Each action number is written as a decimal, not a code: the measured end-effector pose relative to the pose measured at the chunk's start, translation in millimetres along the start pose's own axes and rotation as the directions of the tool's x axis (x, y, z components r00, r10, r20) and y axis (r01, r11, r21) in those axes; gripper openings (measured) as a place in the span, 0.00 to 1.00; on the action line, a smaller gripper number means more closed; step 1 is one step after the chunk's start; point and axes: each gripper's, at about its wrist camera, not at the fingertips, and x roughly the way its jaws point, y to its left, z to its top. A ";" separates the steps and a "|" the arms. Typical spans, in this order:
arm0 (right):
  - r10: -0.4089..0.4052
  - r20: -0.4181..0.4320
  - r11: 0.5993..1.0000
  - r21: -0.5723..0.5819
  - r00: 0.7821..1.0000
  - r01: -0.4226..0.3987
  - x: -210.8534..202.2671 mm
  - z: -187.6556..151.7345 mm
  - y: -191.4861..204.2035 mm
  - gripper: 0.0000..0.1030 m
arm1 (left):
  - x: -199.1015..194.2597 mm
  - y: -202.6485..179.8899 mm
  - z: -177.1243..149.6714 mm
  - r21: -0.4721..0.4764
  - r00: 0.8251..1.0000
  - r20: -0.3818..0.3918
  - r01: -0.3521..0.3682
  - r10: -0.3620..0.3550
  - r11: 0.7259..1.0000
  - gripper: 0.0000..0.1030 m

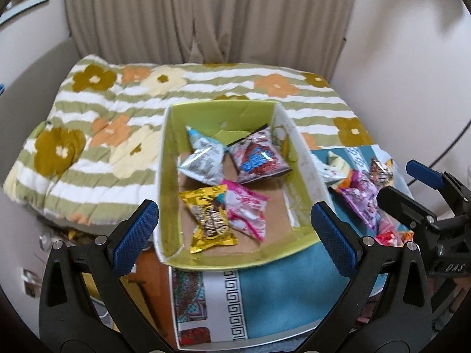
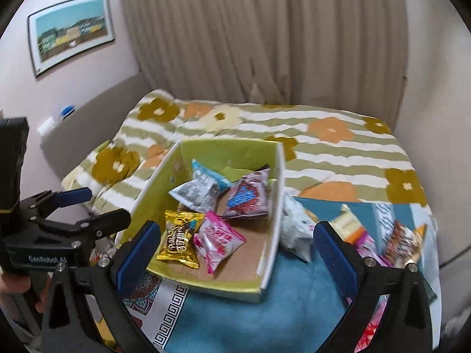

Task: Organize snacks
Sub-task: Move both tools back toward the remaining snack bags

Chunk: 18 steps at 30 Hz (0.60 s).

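Note:
A cardboard box [image 1: 168,176] [image 2: 279,206] with green inner walls stands on a blue patterned cloth. In it lie a silver-blue packet [image 1: 203,158] [image 2: 197,194], a red packet [image 1: 259,158] [image 2: 247,200], a gold packet [image 1: 209,220] [image 2: 178,239] and a pink-white packet [image 1: 247,211] [image 2: 217,239]. Several loose snack packets [image 1: 360,189] [image 2: 403,238] lie on the cloth to the right of the box. My left gripper [image 1: 235,236] [image 2: 107,203] is open in front of the box, holding nothing. My right gripper [image 2: 237,251] [image 1: 395,181] is open and empty near the loose packets.
The blue cloth [image 1: 279,300] [image 2: 250,323] covers a small table whose left edge drops off. Behind it is a bed with a striped floral quilt [image 1: 97,123] [image 2: 338,153], then a beige curtain [image 1: 206,14]. A framed picture [image 2: 70,32] hangs on the left wall.

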 end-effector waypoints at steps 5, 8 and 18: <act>-0.058 0.024 0.998 0.042 0.998 0.057 -26.3 -11.4 -24.7 1.00 | -8.8 -33.6 -7.8 0.028 1.000 0.010 0.018 -0.018 0.999 1.00; -0.073 0.036 0.996 0.061 0.997 0.071 -43.7 -23.2 -47.5 1.00 | -11.3 -59.0 -16.0 0.023 1.000 0.010 0.024 -0.024 0.999 1.00; -0.163 0.070 0.986 0.046 0.984 0.160 -103.7 -64.1 -128.9 1.00 | -4.9 -165.0 -50.0 -0.008 0.998 -0.015 0.062 -0.062 0.998 1.00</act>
